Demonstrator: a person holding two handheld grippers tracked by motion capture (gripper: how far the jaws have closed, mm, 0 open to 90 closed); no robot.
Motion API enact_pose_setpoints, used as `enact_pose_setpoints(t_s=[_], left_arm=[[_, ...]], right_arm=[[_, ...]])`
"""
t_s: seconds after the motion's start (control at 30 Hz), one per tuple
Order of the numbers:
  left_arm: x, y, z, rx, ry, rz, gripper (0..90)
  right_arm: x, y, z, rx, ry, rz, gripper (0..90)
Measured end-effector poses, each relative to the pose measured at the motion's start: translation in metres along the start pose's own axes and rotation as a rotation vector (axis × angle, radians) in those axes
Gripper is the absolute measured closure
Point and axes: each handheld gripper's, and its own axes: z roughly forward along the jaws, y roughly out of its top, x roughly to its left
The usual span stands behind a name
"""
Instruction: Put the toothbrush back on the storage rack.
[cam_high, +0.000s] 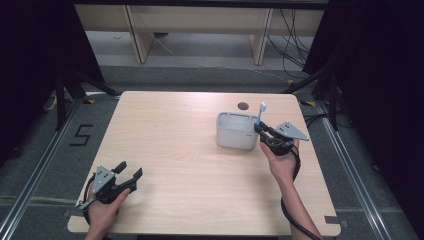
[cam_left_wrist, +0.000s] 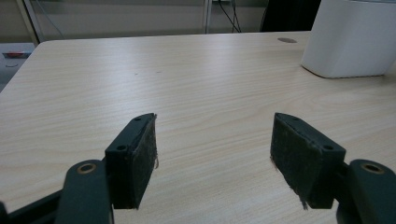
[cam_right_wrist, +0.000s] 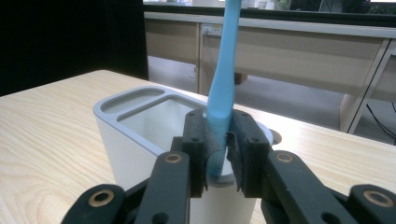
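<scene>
A white holder (cam_high: 235, 131) with compartments stands right of the table's middle, seen close in the right gripper view as the holder (cam_right_wrist: 140, 121) and at the top right of the left gripper view as the holder (cam_left_wrist: 355, 37). A blue toothbrush (cam_high: 260, 114) stands upright at the holder's right end, bristle head up. My right gripper (cam_high: 260, 129) is shut on the toothbrush handle (cam_right_wrist: 220, 93), pads pressing both sides, above the holder's round end compartment. My left gripper (cam_high: 128, 170) rests near the front left of the table, and its jaws (cam_left_wrist: 212, 154) stand open over bare wood.
The light wood table (cam_high: 190, 165) has a round cable hole (cam_high: 243, 106) just behind the holder. Desk legs and cables stand on the floor beyond the far edge. Black stands flank the table on both sides.
</scene>
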Motion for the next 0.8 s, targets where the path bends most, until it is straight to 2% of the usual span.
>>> enact_pose_setpoints(t_s=[0.07,0.33,0.43,0.47,0.5,0.53,0.6,0.67,0.7,0.77,0.8], left_arm=[[-0.0001,0.0000,0.0000,0.000,-0.001,0.000,31.2],[-0.0001,0.0001,0.0003,0.004,0.001,0.002,31.2],[-0.0002,0.0001,0.0003,0.004,0.000,0.002,31.2],[-0.0002,0.0001,0.0003,0.003,0.000,0.001,31.2],[-0.0002,0.0001,0.0004,0.004,0.000,0.000,31.2],[-0.0003,0.0002,0.0004,0.004,0.001,0.001,31.2],[-0.0005,0.0002,0.0006,0.005,0.001,0.003,31.2],[-0.0005,0.0001,0.0003,0.005,0.001,0.004,31.2],[-0.0005,0.0002,0.0001,0.006,0.002,0.002,31.2],[-0.0003,0.0001,0.0004,0.004,0.001,0.001,31.2],[-0.0003,0.0002,0.0004,0.005,0.001,0.001,31.2]], right_arm=[[0.0010,-0.0005,0.0002,0.013,0.015,0.014,77.3],[0.0010,-0.0013,-0.0001,0.028,0.007,0.008,76.3],[0.0019,-0.0012,0.0007,0.029,0.010,0.016,73.1],[0.0018,-0.0007,0.0003,0.032,-0.001,-0.001,68.6],[0.0043,-0.0003,-0.0005,0.047,-0.010,0.019,63.2],[0.0034,0.0003,0.0003,0.044,-0.023,-0.014,57.7],[0.0052,0.0013,0.0020,0.055,-0.037,-0.024,44.9],[0.0074,0.0020,0.0027,0.065,-0.053,-0.016,37.0],[0.0070,0.0025,0.0031,0.079,-0.041,-0.021,33.9],[0.0084,0.0028,0.0032,0.083,-0.053,-0.021,31.4],[0.0088,0.0031,0.0033,0.093,-0.044,-0.019,29.2]])
